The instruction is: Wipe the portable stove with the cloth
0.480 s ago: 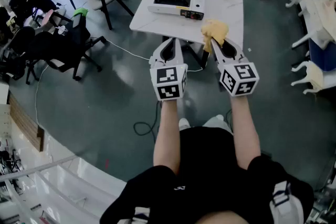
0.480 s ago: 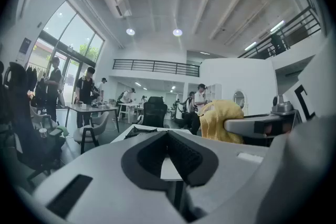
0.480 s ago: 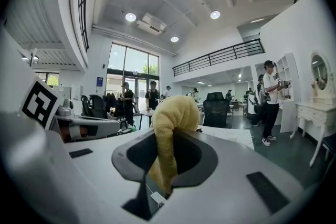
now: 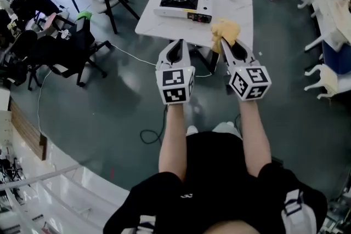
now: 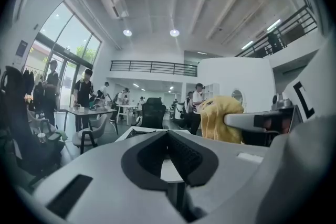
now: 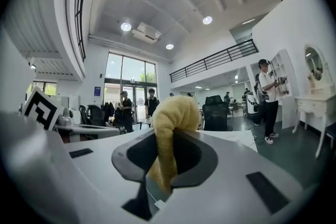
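Short of the table (image 4: 237, 10), the right gripper (image 4: 226, 41) pinched the yellow cloth (image 4: 225, 28), the left gripper (image 4: 178, 44) was closed on nothing, and the portable stove (image 4: 182, 0) seemingly awaited wiping.

— How does the cloth (image 6: 169, 110) look?
— Yellow, soft and fuzzy, like terry. The fingers (image 6: 202, 157) of the right gripper (image 6: 165, 134) are matt grey plastic, black inside.
— And the stove (image 4: 182, 0)?
— White painted metal, slightly glossy. The surface (image 4: 244, 8) under it is smooth and white.

Yellow cloth (image 4: 225, 30), black-topped white portable stove (image 4: 180, 4), white table (image 4: 233, 8), dark grey floor (image 4: 109, 96)
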A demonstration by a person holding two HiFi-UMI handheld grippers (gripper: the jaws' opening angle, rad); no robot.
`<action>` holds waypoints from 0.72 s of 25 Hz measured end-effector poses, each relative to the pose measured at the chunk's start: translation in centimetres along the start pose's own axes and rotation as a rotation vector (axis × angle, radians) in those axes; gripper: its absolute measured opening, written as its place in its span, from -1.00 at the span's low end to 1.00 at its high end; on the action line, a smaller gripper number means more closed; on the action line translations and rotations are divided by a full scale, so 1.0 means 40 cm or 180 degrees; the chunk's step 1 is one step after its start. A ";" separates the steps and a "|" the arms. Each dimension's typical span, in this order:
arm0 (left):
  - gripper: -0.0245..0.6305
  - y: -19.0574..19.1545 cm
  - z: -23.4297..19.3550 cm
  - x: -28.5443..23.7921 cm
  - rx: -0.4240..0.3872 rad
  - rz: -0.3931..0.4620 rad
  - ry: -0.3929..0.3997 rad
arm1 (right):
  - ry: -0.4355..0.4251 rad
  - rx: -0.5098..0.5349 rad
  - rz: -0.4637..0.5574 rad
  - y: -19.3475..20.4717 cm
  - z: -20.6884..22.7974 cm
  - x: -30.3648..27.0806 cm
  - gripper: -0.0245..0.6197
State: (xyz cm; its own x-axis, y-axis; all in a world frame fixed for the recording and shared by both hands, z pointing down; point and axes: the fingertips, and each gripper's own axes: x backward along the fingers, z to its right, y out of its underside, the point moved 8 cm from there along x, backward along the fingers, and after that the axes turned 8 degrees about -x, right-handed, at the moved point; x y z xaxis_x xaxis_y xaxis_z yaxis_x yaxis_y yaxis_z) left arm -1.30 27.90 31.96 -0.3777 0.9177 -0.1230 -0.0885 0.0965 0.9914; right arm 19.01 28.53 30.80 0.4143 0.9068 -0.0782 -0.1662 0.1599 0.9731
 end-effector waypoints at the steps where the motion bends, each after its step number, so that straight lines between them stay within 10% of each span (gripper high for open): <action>1: -0.93 0.000 0.000 0.002 -0.0025 -0.0021 -0.0006 | 0.0018 0.0035 -0.0025 -0.002 0.001 -0.001 -0.76; 18: -0.93 -0.012 -0.063 0.042 -0.0034 0.0044 -0.0168 | 0.0116 0.0156 -0.0052 -0.021 -0.018 -0.018 -0.76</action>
State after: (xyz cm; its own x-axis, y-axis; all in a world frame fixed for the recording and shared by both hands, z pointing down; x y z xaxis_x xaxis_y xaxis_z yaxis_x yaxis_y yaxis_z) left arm -4.21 28.41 31.16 -0.3300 0.9380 -0.1065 -0.0936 0.0797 0.9924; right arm 18.19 28.05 29.89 0.3837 0.9179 -0.1011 -0.1153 0.1562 0.9810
